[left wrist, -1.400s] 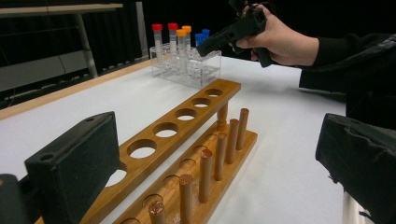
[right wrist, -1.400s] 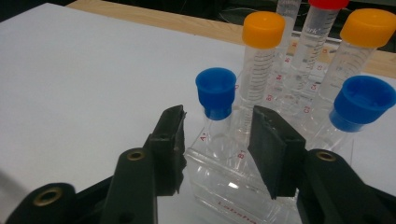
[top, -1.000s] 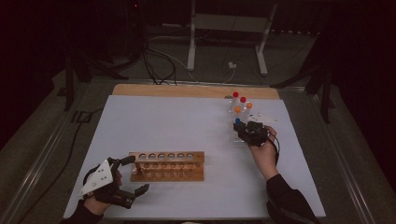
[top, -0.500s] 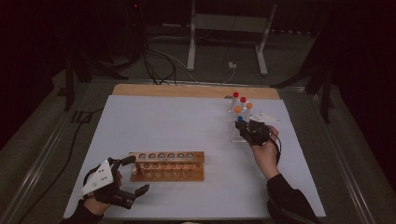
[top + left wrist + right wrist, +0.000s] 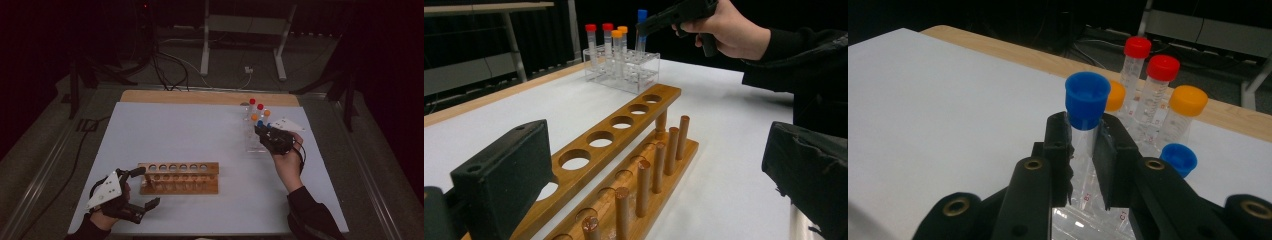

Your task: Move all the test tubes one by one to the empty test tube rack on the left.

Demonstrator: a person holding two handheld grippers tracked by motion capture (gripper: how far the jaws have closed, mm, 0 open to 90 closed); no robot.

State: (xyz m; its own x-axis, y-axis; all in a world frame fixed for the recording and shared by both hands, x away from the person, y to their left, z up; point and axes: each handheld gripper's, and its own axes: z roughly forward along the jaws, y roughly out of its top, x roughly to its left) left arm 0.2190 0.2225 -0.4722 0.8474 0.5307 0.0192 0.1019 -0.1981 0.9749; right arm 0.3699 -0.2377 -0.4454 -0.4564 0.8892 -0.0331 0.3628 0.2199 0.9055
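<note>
My right gripper (image 5: 1084, 137) is shut on a blue-capped test tube (image 5: 1087, 97), its pads pressing the clear tube just under the cap. The tube stands in a clear plastic rack (image 5: 254, 145) at the table's far right, where the right gripper (image 5: 265, 134) reaches in from the near side. Red-capped tubes (image 5: 1138, 47), orange-capped ones (image 5: 1188, 100) and a second blue-capped tube (image 5: 1178, 159) stand beside it. My left gripper (image 5: 146, 188) is open at the left end of an empty wooden tube rack (image 5: 179, 177). Its jaws stand wide on either side of the rack (image 5: 624, 150) without touching it.
The white table top (image 5: 190, 130) has a wooden strip along its far edge (image 5: 200, 96). Beyond it are a metal stand (image 5: 240, 30) and cables on a dark floor. Open white surface lies between the two racks.
</note>
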